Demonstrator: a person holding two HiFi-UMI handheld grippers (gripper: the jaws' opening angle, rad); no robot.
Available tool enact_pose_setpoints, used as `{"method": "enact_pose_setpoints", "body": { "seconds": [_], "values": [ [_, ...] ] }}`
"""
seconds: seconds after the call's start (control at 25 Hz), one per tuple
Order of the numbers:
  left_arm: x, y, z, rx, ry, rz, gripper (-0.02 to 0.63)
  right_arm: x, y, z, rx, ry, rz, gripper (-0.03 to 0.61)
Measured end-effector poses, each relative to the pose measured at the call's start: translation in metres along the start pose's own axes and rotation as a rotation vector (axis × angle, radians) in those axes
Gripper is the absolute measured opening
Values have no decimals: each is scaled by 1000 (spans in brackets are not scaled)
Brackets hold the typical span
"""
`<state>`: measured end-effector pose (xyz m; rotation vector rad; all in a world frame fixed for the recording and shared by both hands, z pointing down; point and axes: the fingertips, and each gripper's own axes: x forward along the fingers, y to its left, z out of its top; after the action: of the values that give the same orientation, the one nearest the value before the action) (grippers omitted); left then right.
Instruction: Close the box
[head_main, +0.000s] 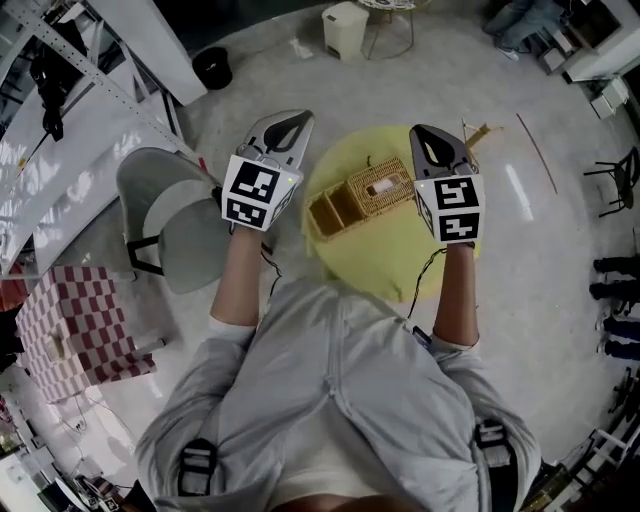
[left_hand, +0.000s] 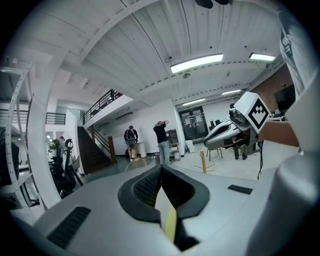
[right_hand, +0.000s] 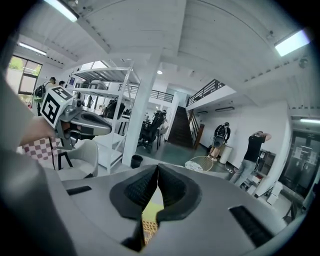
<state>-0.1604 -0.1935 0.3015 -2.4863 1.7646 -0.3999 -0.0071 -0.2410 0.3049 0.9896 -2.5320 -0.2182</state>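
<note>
- Straw-coloured woven wicker box (head_main: 368, 198): on the round yellow table (head_main: 400, 262), towards its far side, between the two tools; top open, closing not yet begun.
- Matching wicker lid (head_main: 335, 212): swung out to the near-left of the box, inner face up, touching the box along one edge; apparently hinged there, so probably needing only a flip back over the top.
- Small pale item (head_main: 383, 185) inside the box: too small to identify.
- Grey two-jaw left gripper (head_main: 297, 120): raised over the table's left edge, near the lid but apart from it; dark ribbed pads (left_hand: 146, 186) pressed together at the tips, nothing pinched, only yellow visible through the slit below.
- Grey two-jaw right gripper (head_main: 421, 132): raised just right of the box, apart from it; dark pads (right_hand: 141, 186) likewise pressed together and empty, with wicker and yellow glimpsed below.
- Stance, as a judgement: one tool on each side of the box, a ready position; left tool better placed to lift the lid's free edge, right tool to steady the box; closed jaws suited to nudging rather than gripping.
- Grey shell chair (head_main: 170, 215), left of the table, and red-and-white checked cube (head_main: 75, 320), near left: both well apart from the work.
</note>
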Motion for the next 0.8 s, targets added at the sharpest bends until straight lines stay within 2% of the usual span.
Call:
{"method": "enact_pose_setpoints", "body": {
  "seconds": [0.16, 0.32, 0.8],
  "values": [
    [-1, -13, 25, 61, -34, -33, 29, -20, -8, 16, -11, -34, -30, 25],
    [-1, -25, 41, 85, -59, -52, 29, -30, -12, 21, -39, -33, -43, 23],
    [2, -33, 38, 74, -56, -60, 29, -29, -6, 19, -52, -18, -17, 23]
  ]
}}
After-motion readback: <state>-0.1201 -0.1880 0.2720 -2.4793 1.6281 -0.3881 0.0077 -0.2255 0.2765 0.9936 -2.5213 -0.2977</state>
